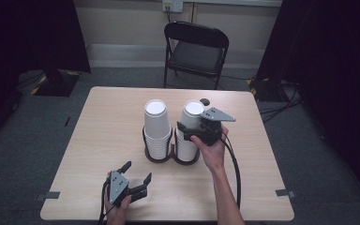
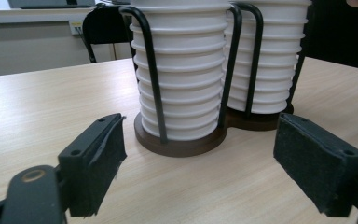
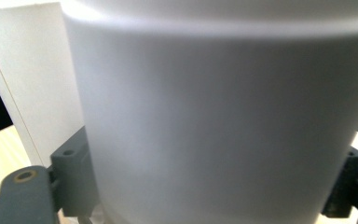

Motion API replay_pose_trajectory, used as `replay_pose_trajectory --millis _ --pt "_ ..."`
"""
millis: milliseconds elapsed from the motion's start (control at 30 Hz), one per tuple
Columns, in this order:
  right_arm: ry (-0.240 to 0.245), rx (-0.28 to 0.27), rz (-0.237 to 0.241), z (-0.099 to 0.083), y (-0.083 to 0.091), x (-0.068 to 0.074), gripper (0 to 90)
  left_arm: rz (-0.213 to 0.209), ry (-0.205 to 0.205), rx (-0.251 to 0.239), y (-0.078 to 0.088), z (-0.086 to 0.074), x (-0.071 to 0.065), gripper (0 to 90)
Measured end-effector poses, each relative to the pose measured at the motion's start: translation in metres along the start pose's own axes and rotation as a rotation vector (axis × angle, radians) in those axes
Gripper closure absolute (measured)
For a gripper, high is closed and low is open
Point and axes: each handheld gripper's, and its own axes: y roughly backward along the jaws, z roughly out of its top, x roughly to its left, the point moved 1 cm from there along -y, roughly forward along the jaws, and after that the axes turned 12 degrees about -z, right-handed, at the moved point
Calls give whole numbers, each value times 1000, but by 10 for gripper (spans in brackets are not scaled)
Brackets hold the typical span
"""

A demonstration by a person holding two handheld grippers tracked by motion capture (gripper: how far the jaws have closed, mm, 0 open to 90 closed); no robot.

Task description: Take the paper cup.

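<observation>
Left gripper [image 1: 134, 177] spread, idle near surface [image 1: 98, 140] edge | right gripper [image 1: 187, 132] pinching top cup of right stack [image 1: 187, 126] in far holder [image 1: 171, 157] | advice: lift straight up, light squeeze, avoid dragging cups beneath.

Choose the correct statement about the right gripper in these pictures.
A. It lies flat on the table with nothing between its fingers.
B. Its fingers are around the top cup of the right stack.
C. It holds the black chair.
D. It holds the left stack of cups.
B: in the high view the right gripper reaches the right stack, and the right gripper view shows a white cup between its fingers.
</observation>
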Motion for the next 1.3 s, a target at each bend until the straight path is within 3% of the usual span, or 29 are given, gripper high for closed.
replay_pose_trajectory --millis 200,367,867,1133,1267,1300 --pt "-2 -6 4 2 1 -1 148 -2 18 4 0 0 2 155" --pt "-6 -26 2 8 4 -2 148 11 5 6 -1 0 0 157" --pt "-35 -69 2 22 11 -3 150 -27 -9 -12 1 0 2 188" --pt "-29 -79 0 32 15 -4 150 -35 -6 -10 1 0 2 187" --pt "-38 -94 -12 37 17 -5 150 -49 -1 -12 1 0 3 187" --pt "-20 -90 -31 38 18 -5 150 -49 -4 -14 1 0 3 185"
